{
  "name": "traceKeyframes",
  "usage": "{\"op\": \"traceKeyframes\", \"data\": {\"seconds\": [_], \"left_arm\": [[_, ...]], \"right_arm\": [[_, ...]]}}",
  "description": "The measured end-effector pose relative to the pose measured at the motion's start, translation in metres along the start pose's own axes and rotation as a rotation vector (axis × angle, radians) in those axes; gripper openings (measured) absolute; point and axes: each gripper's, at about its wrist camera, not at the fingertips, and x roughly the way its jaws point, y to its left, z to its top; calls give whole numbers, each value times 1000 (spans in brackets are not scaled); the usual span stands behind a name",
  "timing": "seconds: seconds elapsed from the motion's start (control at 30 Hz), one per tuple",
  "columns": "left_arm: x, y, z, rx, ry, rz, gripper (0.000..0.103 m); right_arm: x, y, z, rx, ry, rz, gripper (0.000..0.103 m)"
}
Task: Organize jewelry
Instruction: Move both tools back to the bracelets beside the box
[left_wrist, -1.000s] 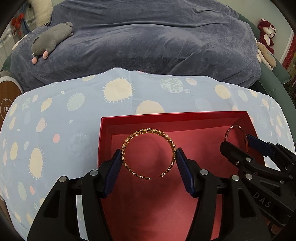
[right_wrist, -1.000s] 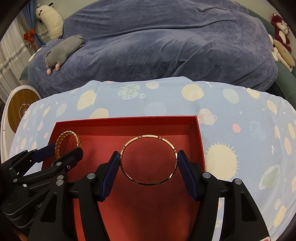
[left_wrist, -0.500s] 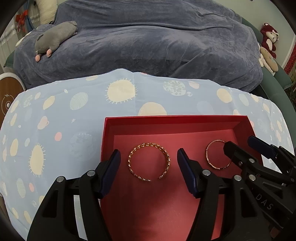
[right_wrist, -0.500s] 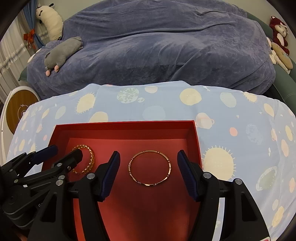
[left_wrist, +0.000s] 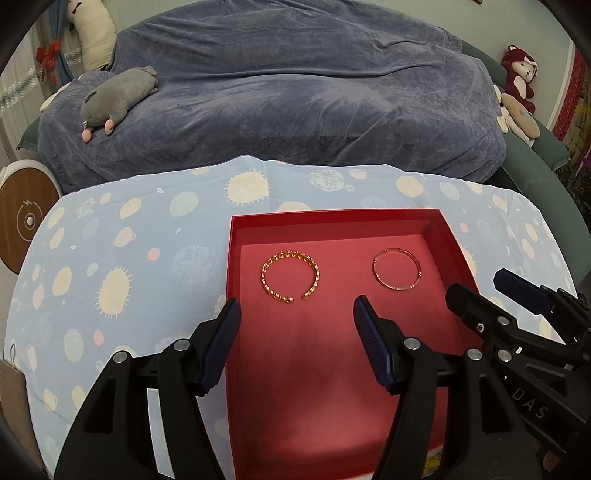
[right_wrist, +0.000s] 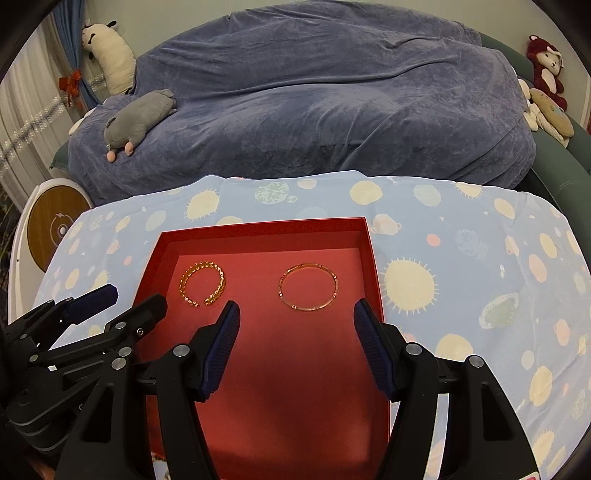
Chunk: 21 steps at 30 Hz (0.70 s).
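1. The left tongs (left_wrist: 295, 321) are open and hold nothing; their two blue pads stand wide apart above the near part of the red box (left_wrist: 334, 215).
2. The right tongs (right_wrist: 295, 321) are open and empty in the same way, and they hang over the right half of the same box.
3. The open chain bracelet (left_wrist: 290, 275) lies flat on the floor of the box, on the left side, with its gap turned toward the cameras.
4. The thin round bangle (right_wrist: 307, 286) lies flat on the right side, well apart from the chain bracelet and near the right wall of the box, but it does not touch the wall.
5. The box stands on a bench covered with a light blue patterned cloth (right_wrist: 461, 258); behind it there is a sofa under a dark blue blanket (left_wrist: 295, 103).
6. In my judgement both pieces are already in place, so the placing step looks complete.
7. Risk: both tongs are close to each other and to the low walls. If one of them swings sideways, it can hit the rim and push the light box on the smooth cloth.
8. Risk: a tip that dips can catch a bracelet, because the open chain bracelet hooks easily.
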Motion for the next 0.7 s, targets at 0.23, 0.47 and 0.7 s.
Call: {"op": "traceKeyframes", "data": {"seconds": [0.23,0.47,0.7], "left_arm": [[-43,-9,-40,31,-14,-8,60],[-65,-16,-90,15,9,-23,60],[-72,-4,-140,-48,46,-12,60]], "right_arm": [[-47,1,-43,-11,-20,-7,62],[-73,-6,-98,7,8,-28,63],[-80,-23,-152,66,62,-59,63]]}}
